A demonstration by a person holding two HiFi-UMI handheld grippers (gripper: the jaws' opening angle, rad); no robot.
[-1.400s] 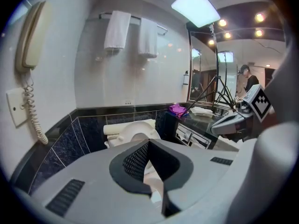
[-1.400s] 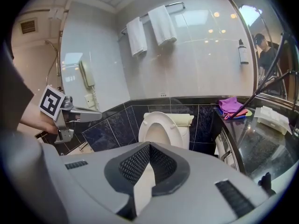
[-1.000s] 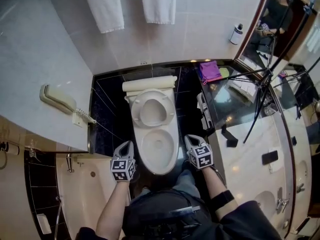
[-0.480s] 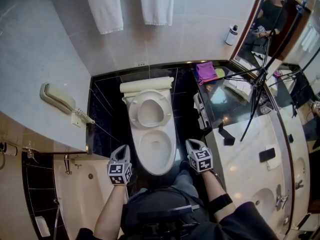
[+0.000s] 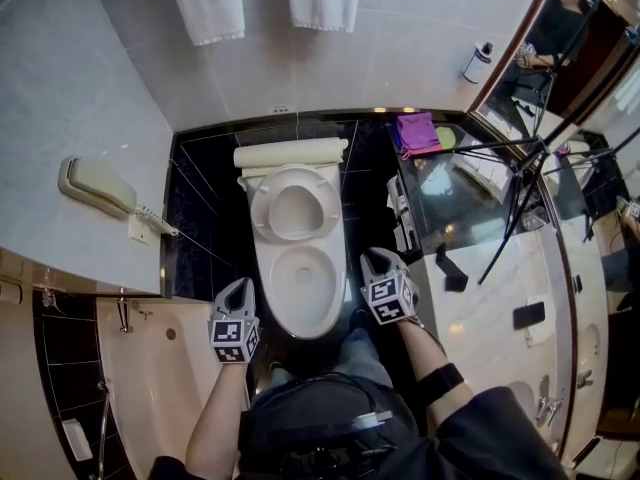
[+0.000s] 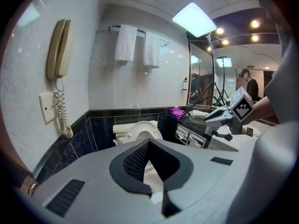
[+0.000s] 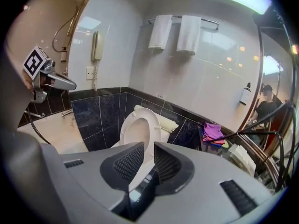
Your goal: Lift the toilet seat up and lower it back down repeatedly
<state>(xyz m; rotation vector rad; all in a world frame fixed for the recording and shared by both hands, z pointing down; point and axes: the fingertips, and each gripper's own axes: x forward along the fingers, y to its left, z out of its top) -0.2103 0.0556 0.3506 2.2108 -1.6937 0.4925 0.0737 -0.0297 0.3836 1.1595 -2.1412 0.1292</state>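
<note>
White plastic, hinged at the back: the toilet seat (image 5: 260, 208) stands raised, its ring tipped back against the cream tank (image 5: 290, 153), with the open bowl (image 5: 308, 325) below it and nearer the person. So the step in hand looks like the lowering.

The right gripper (image 5: 373, 259) hangs just beside the bowl's right flank, well short of the seat. Its jaws have just been opening and now stand a little apart. Nothing is between them; the right gripper view shows the seat's ring beyond the gap, not in it. The left gripper (image 5: 240, 286) sits off the bowl's left side, jaws together and empty.

To do this well, I would carry the right gripper forward and up to the top edge of the ring, the part farthest from the hinge, where the least effort tips it. The jaws probably want to spread wider first, so both pads clear the rim's thickness. Close across the rim, not along it, and hold lightly: smooth plastic may slip under a hard pinch.

Then draw the seat forward along its own arc, letting the wrist roll with the hinge rather than forcing a straight pull. Past the upright point its weight will likely take over, so keep hold right down to the bowl instead of letting it drop. The left gripper can stay clear.
</note>
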